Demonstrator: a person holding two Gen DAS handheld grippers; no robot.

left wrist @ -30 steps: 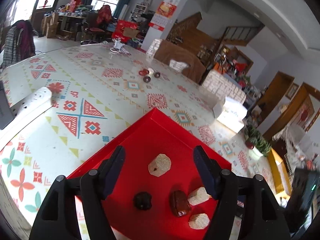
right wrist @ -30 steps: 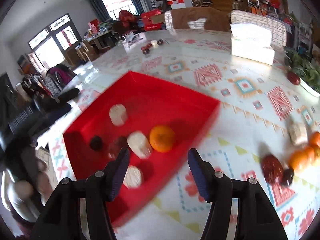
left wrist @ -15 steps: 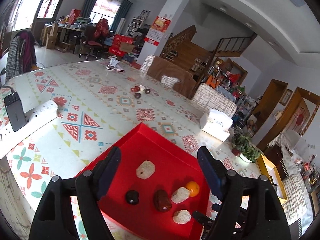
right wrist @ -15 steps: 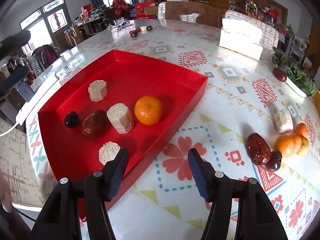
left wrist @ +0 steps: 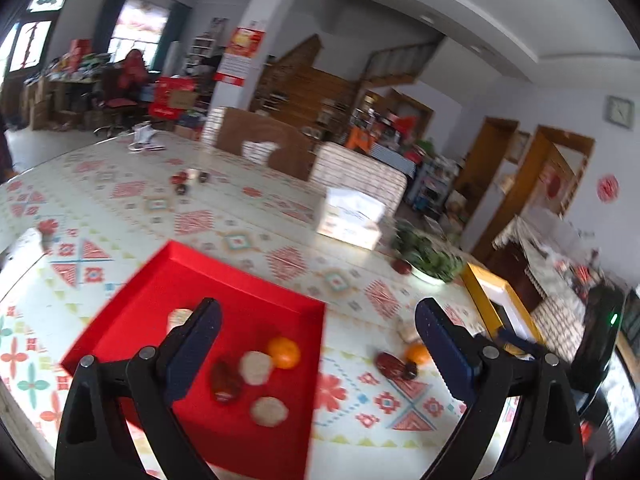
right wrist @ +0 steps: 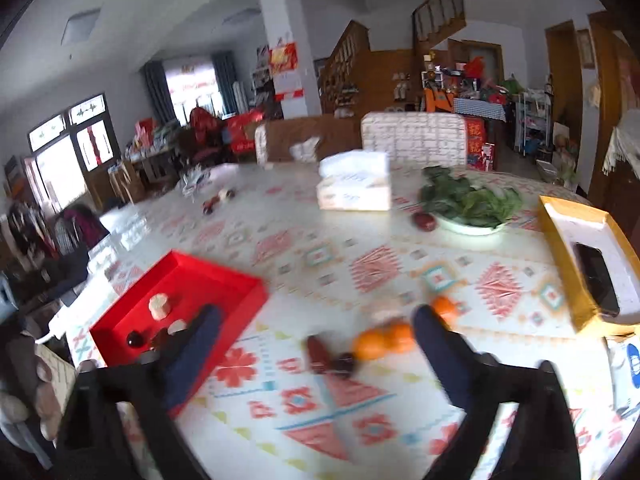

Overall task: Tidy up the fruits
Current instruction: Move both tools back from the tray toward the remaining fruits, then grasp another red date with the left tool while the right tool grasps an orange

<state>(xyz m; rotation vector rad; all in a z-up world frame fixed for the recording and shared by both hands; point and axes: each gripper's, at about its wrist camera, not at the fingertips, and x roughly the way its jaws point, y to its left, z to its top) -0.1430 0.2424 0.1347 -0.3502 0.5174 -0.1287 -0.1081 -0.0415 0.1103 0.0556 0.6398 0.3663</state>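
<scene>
Red tray (left wrist: 256, 288) sits on the surface (right wrist: 376, 268), one orange (left wrist: 283, 353) inside; more oranges (right wrist: 382, 340) lie loose beside it. Left gripper (left wrist: 318, 344) and right gripper (right wrist: 316, 344) both hover, fingers wide, nothing held.

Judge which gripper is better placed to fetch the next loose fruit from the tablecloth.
Right. The right gripper is open, with the loose oranges and red date lying between its fingers. The left gripper, also open, faces the red tray instead.
</scene>
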